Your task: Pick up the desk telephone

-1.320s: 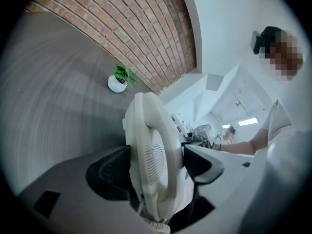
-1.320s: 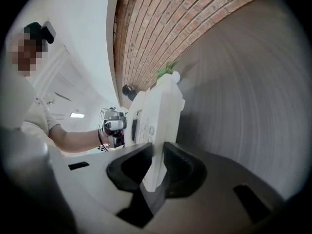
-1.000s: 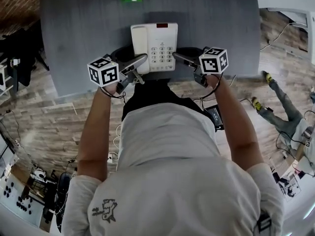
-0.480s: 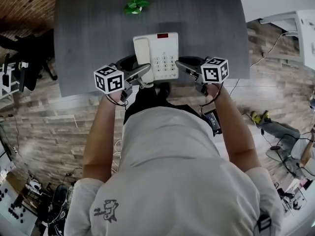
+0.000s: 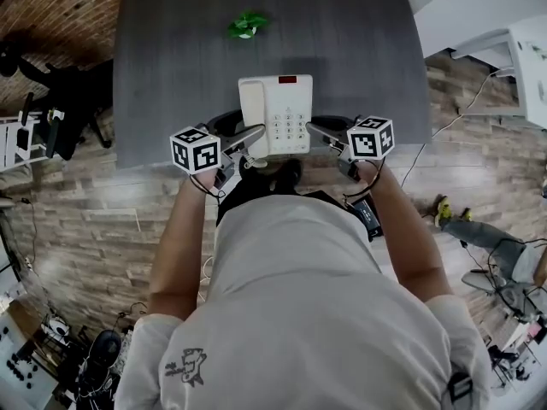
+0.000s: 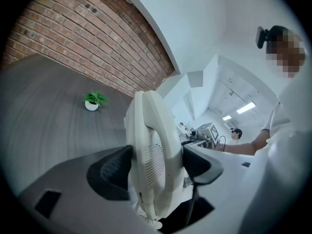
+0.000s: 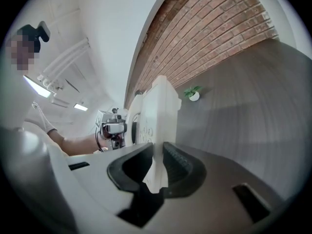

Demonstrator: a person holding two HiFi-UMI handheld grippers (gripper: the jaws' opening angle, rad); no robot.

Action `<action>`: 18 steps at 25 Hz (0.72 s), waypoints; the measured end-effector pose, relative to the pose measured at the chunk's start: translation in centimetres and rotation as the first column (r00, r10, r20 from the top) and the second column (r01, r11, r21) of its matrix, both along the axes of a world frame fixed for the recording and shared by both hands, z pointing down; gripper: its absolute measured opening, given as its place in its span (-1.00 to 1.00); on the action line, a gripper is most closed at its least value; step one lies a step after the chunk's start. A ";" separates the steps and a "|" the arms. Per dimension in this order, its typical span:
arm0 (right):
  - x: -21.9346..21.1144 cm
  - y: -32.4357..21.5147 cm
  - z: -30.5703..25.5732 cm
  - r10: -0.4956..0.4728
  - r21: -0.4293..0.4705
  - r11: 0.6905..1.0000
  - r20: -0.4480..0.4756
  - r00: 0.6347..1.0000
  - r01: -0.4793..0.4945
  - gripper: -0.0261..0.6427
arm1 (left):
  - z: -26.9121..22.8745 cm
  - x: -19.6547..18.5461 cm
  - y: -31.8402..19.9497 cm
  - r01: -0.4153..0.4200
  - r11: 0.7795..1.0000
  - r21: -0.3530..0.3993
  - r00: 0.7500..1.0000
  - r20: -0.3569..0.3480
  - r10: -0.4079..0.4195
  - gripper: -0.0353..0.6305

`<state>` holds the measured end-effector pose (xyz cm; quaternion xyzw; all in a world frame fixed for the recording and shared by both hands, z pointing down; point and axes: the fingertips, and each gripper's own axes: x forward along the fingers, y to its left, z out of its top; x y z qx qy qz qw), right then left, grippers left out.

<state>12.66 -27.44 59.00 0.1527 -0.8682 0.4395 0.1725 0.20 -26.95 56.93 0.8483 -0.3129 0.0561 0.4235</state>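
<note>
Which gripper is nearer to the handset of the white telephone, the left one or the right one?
Left. The left gripper is shut on the handset side of the telephone; the right gripper grips the opposite edge, beside the keypad.

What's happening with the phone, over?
Left hand-held gripper shut on handset side, right hand-held gripper shut on opposite edge. Desk telephone held between both. Plant far back, nothing blocking.

The left forearm (image 5: 175, 229) and right forearm (image 5: 402, 220) reach forward, roughly parallel. The left gripper (image 5: 249, 137) clamps wide-set jaws across the handset side of the desk telephone (image 5: 286, 109). The right gripper (image 5: 320, 130) pinches the opposite edge, jaws nearly together.
</note>
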 end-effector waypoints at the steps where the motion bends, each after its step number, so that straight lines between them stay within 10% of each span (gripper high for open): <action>1: -0.1 -0.1 0.0 0.001 -0.005 1.000 -0.001 1.000 -0.001 -0.71 | -0.1 -0.1 -0.3 -0.005 1.000 -0.002 1.000 0.001 0.005 0.14; 18: -5.8 9.2 -2.8 0.095 0.062 0.994 0.009 0.995 -0.095 -0.71 | -2.1 -5.9 8.9 -0.068 0.997 0.038 0.998 -0.001 0.068 0.13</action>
